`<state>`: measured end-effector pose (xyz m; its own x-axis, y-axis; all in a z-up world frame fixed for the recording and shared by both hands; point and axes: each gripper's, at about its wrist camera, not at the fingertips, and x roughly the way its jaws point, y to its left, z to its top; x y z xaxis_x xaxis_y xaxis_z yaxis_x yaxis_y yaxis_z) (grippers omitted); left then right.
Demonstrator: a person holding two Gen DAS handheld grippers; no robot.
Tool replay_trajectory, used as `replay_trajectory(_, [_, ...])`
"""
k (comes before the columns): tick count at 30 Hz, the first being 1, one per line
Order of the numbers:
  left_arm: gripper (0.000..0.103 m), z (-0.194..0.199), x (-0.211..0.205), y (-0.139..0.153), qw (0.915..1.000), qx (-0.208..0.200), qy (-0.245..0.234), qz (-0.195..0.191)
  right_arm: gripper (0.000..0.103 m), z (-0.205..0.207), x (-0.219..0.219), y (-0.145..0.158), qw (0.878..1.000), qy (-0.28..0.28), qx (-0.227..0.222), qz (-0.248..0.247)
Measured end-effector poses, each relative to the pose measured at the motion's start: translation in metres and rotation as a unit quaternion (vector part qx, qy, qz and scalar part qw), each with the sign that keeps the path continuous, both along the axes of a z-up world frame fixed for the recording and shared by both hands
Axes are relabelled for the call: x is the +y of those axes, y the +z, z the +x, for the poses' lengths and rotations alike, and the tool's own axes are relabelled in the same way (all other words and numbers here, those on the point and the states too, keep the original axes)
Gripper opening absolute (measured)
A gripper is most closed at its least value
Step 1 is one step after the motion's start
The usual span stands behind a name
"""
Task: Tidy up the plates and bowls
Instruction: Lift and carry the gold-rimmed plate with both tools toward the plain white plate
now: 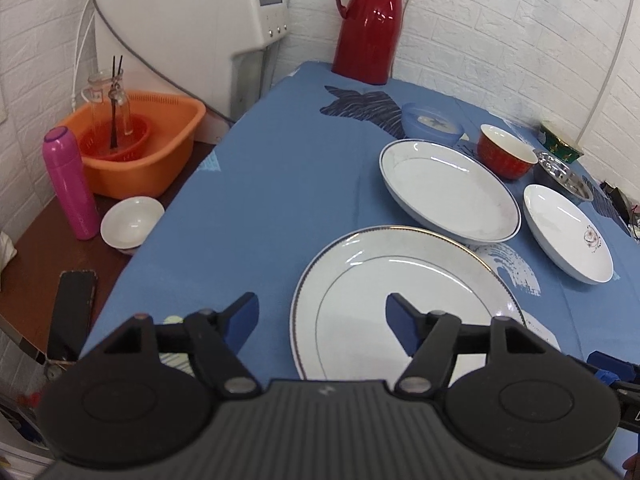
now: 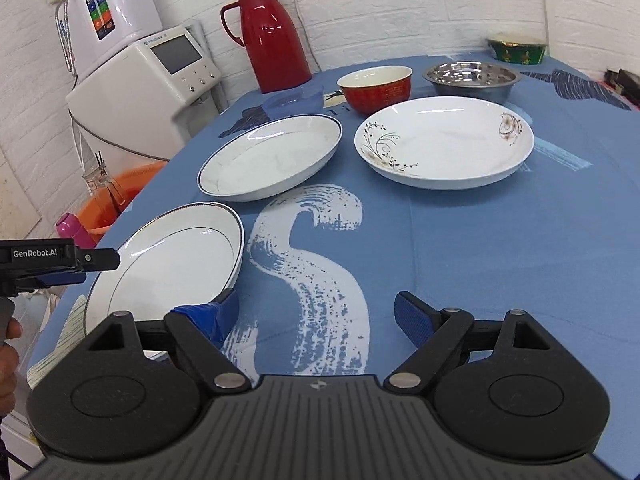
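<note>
The left gripper (image 1: 322, 316) is hanging over the near edge of a big flat plate (image 1: 404, 300) with its fingers spread wide, holding nothing. One blue finger is sitting over the blue tablecloth (image 1: 280, 184) beside the plate and the other is sitting over the plate's white middle; I cannot tell if either one is touching. The right gripper (image 2: 316, 318) is also spread wide and gripping nothing, floating above the white swirl printed on the cloth, just beside that same plate. A hand (image 2: 8, 356) is showing at the left edge of the right view, by the left gripper's black handle. Farther back, an oval dish (image 1: 450, 190) is lying near the big plate, and a flower plate (image 2: 444, 142) is lying next to the dish. Behind them a red bowl (image 2: 376, 88), a metal bowl (image 2: 472, 80) and a small blue bowl (image 1: 432, 124) are standing apart from each other. A red jug (image 1: 368, 24) is standing at the back by the white brick wall. Off the table's left side, a small white bowl (image 1: 132, 222) is sitting by a pink bottle (image 1: 70, 184) and an orange tub (image 1: 140, 148).
</note>
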<state>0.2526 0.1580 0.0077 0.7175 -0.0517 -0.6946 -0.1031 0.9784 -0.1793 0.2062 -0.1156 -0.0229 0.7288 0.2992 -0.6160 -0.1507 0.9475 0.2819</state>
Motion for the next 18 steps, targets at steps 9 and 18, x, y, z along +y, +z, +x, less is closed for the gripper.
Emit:
replay_trajectory(9, [0.075, 0.092, -0.001, 0.032, 0.9971, 0.014, -0.073, -0.017, 0.072, 0.110, 0.013, 0.050, 0.997, 0.064, -0.043, -0.022])
replay_trajectory(18, [0.075, 0.196, 0.002, 0.010, 0.9905, 0.090, -0.085, -0.059, 0.072, 0.222, 0.025, 0.026, 0.993, 0.087, 0.002, -0.079])
